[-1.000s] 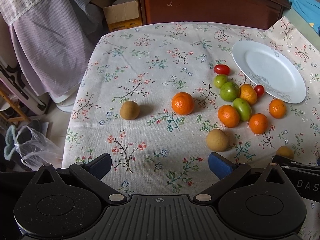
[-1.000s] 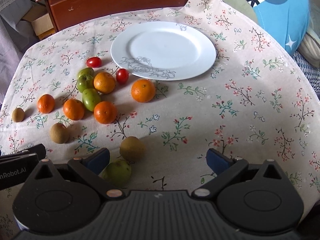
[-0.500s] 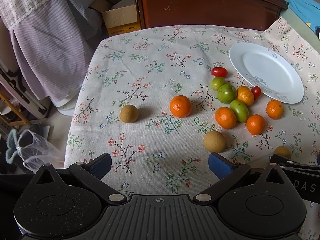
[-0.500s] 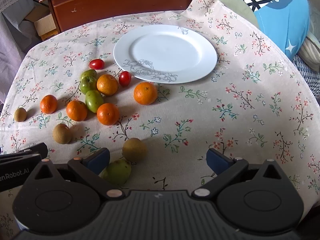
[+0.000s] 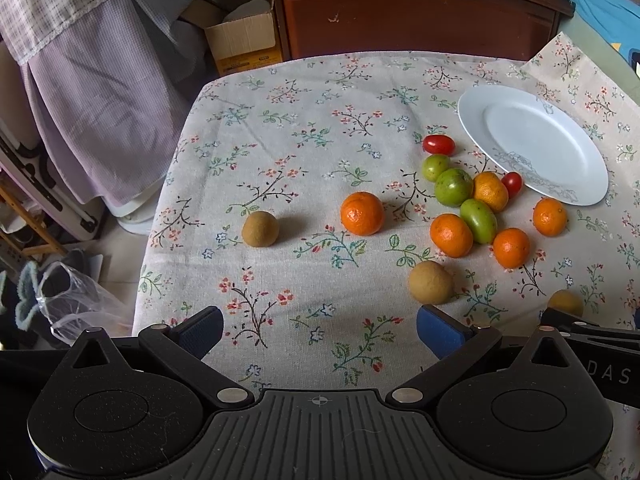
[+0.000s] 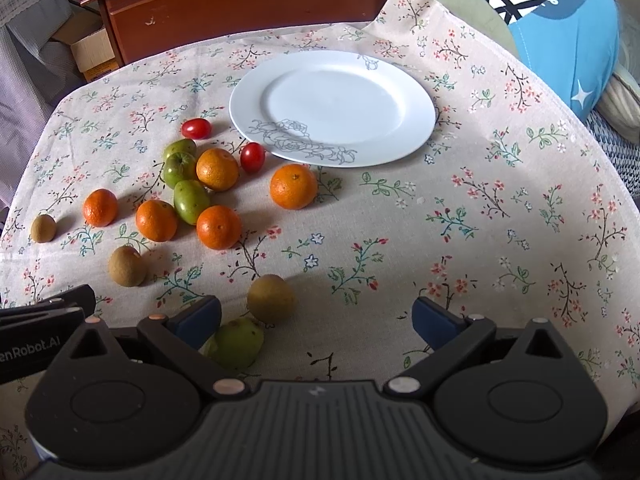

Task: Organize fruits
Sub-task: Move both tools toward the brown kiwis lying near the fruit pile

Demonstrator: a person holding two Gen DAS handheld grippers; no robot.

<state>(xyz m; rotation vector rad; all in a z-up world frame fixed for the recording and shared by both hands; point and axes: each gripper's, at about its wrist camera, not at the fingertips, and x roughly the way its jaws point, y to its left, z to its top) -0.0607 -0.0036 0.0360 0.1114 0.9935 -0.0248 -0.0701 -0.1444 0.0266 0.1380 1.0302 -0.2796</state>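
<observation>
A white plate (image 6: 332,106) lies at the back of the flowered tablecloth; it also shows in the left wrist view (image 5: 532,140). Left of it is a cluster of oranges (image 6: 218,227), green fruits (image 6: 191,201) and cherry tomatoes (image 6: 252,156). One orange (image 5: 361,213) and a brown fruit (image 5: 260,229) sit apart to the left. Another brown fruit (image 6: 270,298) and a green fruit (image 6: 236,342) lie near my right gripper (image 6: 316,318), which is open and empty. My left gripper (image 5: 320,326) is open and empty, with a brown fruit (image 5: 430,282) just beyond its right finger.
A dark wooden cabinet (image 5: 416,12) stands behind the table. A cardboard box (image 5: 244,44) and hanging cloth (image 5: 92,92) are at the back left, past the table's left edge. A blue cushion (image 6: 560,36) lies at the right.
Both grippers have pulled back and risen slightly, so the fruits and plate sit a little farther away. Nothing on the table has moved. Both grippers stay open.
</observation>
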